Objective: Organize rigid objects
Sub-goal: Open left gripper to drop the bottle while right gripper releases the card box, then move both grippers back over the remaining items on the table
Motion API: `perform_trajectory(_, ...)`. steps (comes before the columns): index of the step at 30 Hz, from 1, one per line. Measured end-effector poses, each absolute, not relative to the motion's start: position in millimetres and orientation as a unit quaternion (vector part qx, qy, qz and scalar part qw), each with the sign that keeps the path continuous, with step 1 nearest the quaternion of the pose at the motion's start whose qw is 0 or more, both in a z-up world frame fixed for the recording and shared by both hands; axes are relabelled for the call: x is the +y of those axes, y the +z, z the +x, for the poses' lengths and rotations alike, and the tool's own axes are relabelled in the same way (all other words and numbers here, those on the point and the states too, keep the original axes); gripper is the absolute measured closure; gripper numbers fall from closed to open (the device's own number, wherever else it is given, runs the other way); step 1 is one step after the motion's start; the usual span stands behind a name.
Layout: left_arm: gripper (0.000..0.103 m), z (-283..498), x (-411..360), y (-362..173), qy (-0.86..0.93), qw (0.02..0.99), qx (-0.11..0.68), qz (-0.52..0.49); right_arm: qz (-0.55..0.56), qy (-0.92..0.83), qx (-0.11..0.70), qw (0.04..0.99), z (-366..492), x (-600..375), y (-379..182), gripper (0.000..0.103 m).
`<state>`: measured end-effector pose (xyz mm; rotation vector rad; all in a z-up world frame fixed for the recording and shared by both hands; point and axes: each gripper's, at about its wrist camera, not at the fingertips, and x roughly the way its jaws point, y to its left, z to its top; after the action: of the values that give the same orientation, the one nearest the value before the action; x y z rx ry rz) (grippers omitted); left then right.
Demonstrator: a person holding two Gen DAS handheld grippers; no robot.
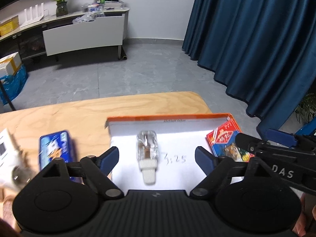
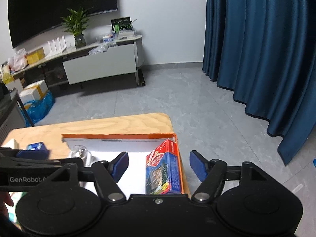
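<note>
While both tools hover over the wooden counter (image 1: 59, 110), the left gripper (image 1: 157, 156) has its jaws spread apart and holds nothing, with a clear bulb (image 1: 147, 150) lying between them on the white floor of the orange-rimmed tray (image 1: 167, 118). The right gripper (image 2: 159, 165) is likewise spread and bare above a red-and-blue box (image 2: 164, 169) at the tray's right wall. Left of the tray lies a blue packet (image 1: 56, 148). Beyond stand dark blue curtains (image 1: 256, 39).
</note>
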<state>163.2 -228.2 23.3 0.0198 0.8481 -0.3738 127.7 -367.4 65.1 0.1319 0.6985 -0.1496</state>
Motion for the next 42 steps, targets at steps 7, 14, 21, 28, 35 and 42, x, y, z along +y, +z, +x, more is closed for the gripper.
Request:
perform_trajectory(7, 0.010, 131.9, -203.2, 29.4, -0.169, 0.895, 0.412, 0.006, 0.070, -0.058, 0.346, 0.934, 94.4, -344.6, 74.6, 0.015)
perform_trajectory(14, 0.010, 104.5, -166.0, 27.1, -0.145, 0.898, 0.416, -0.007, 0.075, -0.028, 0.355, 0.931, 69.7, -312.4, 74.4, 0.013)
perform_trajectory(21, 0.010, 85.9, -127.2, 29.3, -0.116, 0.903, 0.414, -0.024, 0.063, 0.002, 0.360, 0.931, 59.2, -273.3, 73.0, 0.013)
perform_trajectory(28, 0.010, 69.3, -83.4, 28.2, -0.083, 0.909, 0.405, -0.046, 0.044, 0.038, 0.363, 0.930, 53.1, -236.8, 73.6, 0.013)
perform_trajectory(35, 0.009, 56.3, -9.3, 14.9, 0.006, 0.911, 0.406, -0.069, 0.028, 0.067, 0.369, 0.927, 47.8, -210.1, 68.2, 0.013)
perform_trajectory(42, 0.008, 58.6, 36.8, -6.8, 0.050, 0.903, 0.414, -0.100, 0.024, 0.073, 0.374, 0.924, 47.1, -200.5, 65.0, 0.013)
